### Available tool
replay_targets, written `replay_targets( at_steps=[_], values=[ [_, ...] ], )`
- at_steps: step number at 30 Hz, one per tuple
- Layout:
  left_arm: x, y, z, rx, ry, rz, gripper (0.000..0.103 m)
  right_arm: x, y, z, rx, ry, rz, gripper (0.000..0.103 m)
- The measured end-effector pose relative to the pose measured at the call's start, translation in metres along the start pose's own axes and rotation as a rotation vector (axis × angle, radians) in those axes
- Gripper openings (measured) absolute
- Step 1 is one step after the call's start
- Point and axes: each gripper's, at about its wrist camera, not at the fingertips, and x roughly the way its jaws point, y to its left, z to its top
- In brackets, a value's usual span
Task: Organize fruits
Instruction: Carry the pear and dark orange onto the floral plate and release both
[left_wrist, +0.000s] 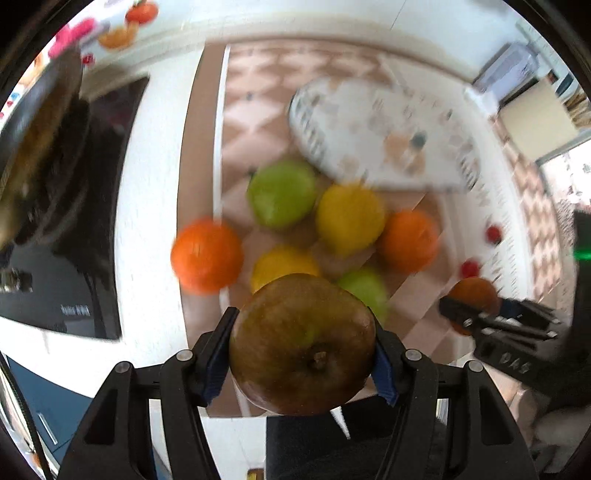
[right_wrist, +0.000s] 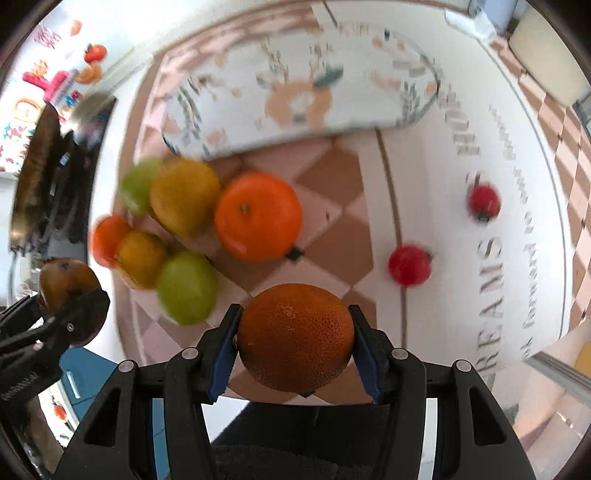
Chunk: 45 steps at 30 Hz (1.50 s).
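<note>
My left gripper (left_wrist: 303, 350) is shut on a brownish-green apple (left_wrist: 301, 343) and holds it above the table; it also shows in the right wrist view (right_wrist: 68, 284). My right gripper (right_wrist: 295, 339) is shut on an orange (right_wrist: 295, 336), also lifted; it shows in the left wrist view (left_wrist: 474, 295). On the table lie loose fruits: green apples (left_wrist: 280, 192) (right_wrist: 186, 286), yellow lemons (left_wrist: 349, 218) (right_wrist: 184, 195), oranges (left_wrist: 207, 254) (right_wrist: 258, 216) and two small red fruits (right_wrist: 410, 266) (right_wrist: 484, 203). A patterned white bowl (left_wrist: 380, 136) (right_wrist: 299, 96) stands behind them.
The checkered tablecloth (right_wrist: 332, 206) covers the table. A dark stovetop (left_wrist: 74, 221) with a pan (left_wrist: 33, 147) lies to the left on the white counter. A white mat with lettering (right_wrist: 491, 258) lies at right. Both views are motion-blurred.
</note>
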Motion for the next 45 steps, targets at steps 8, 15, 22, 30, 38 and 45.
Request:
replay_targets(
  at_steps=[8,15,22,30,38,45],
  values=[
    [0.021,0.005,0.113,-0.046,0.033,-0.034,0.061,-0.013,-0.012,0.112,-0.075,-0.038,0.027,0.059],
    [0.087,0.006,0.193,-0.163,0.19,-0.09,0.061,0.037,-0.025,0.204,-0.194,0.042,-0.021,0.058],
    [0.122,-0.001,0.215,-0.206,0.256,-0.12,0.061,0.053,-0.017,0.229,-0.302,0.08,-0.053,0.059],
    [0.144,-0.002,0.211,-0.236,0.319,-0.155,0.062,0.067,-0.008,0.234,-0.374,0.104,-0.046,0.059],
    [0.151,-0.002,0.204,-0.225,0.344,-0.165,0.063,0.069,-0.005,0.235,-0.365,0.13,-0.005,0.086],
    [0.13,0.01,0.196,-0.233,0.271,-0.172,0.086,0.056,-0.022,0.232,-0.289,0.136,-0.034,0.091]
  ],
)
